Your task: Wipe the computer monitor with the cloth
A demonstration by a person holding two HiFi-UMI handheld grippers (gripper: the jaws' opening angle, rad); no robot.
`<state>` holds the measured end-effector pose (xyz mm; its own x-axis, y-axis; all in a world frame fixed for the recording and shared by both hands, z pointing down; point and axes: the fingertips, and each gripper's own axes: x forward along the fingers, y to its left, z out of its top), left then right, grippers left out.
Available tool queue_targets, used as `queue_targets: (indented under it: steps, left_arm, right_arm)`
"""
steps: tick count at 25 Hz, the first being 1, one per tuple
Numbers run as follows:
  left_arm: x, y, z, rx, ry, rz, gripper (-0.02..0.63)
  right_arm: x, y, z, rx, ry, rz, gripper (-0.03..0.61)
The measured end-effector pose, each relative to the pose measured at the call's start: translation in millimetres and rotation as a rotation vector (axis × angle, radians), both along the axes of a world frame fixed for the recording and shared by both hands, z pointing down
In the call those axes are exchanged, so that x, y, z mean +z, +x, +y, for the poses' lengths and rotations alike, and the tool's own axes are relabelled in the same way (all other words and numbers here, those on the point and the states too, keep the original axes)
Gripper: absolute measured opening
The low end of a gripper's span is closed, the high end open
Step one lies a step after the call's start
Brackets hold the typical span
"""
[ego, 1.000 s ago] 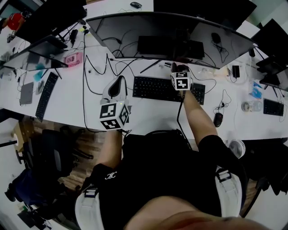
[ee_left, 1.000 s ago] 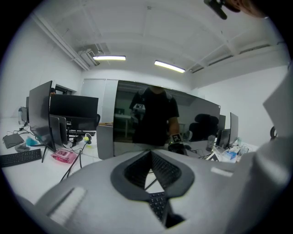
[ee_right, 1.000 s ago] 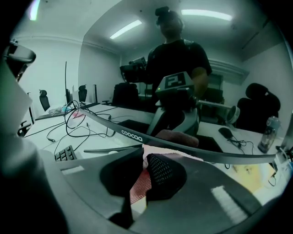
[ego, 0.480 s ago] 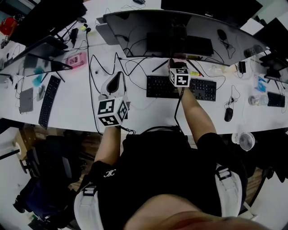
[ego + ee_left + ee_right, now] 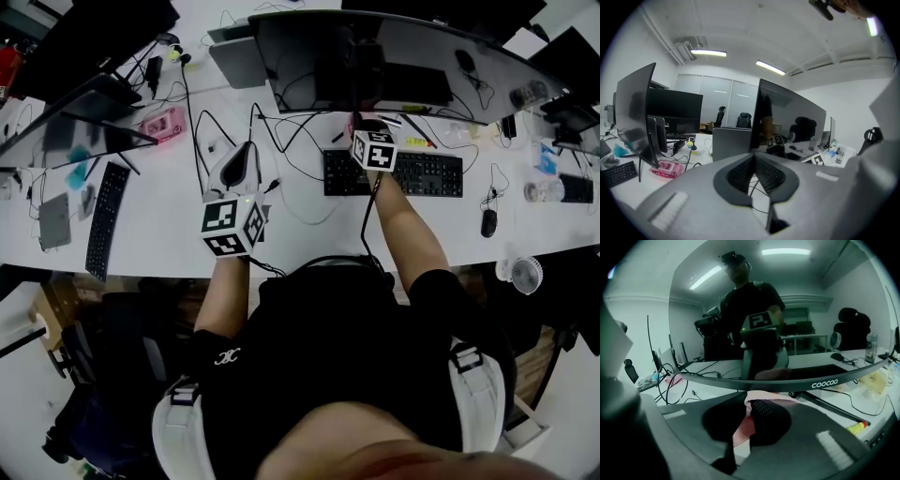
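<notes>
I can read just one word. In the right gripper view it stands on the lower bezel of the wide, curved, dark-screened monitor (image 5: pixel 806 333): "coocaa", in small pale lower-case letters towards the right of that edge.

From the head view, my left white marker cube (image 5: pixel 232 225) and my right white marker cube (image 5: pixel 375 150) carry bold black square code patterns, with no letters or numbers.

The black short sleeve (image 5: pixel 217 361) on my left arm bears a small white emblem like interlocked letters, too small for me to read.
</notes>
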<state>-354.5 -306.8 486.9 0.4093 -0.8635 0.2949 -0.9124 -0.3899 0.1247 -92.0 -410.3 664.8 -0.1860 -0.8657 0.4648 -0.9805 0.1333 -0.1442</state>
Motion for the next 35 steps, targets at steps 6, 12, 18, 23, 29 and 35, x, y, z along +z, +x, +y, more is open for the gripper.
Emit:
queue_targets:
  steps: [6, 12, 18, 23, 29, 35]
  left_arm:
    - [1, -19, -3, -0.01, 0.002, 0.016, 0.054]
    - [2, -45, 3, -0.066, 0.003, 0.038, 0.054]
    - [6, -65, 5, -0.112, -0.014, 0.084, 0.054]
    - [7, -74, 6, -0.123, -0.017, 0.091, 0.054]
    - [8, -87, 9, -0.149, -0.011, 0.093, 0.054]
    - [12, -98, 12, -0.17, -0.015, 0.092, 0.054]
  right_arm:
    - [-1, -44, -2, -0.088, 0.018, -0.025, 0.019]
    - [1, -80, -6, -0.181, 0.021, 0.054, 0.018]
    - [-1, -117, -7, -0.27, 0.023, 0.081, 0.018]
    - [-3, -150, -8, -0.328, 0.025, 0.075, 0.018]
    - [-5, -187, -9, -0.384, 0.028, 0.058, 0.018]
    - [-15, -221, -8, -0.438, 0.065, 0.025, 0.018]
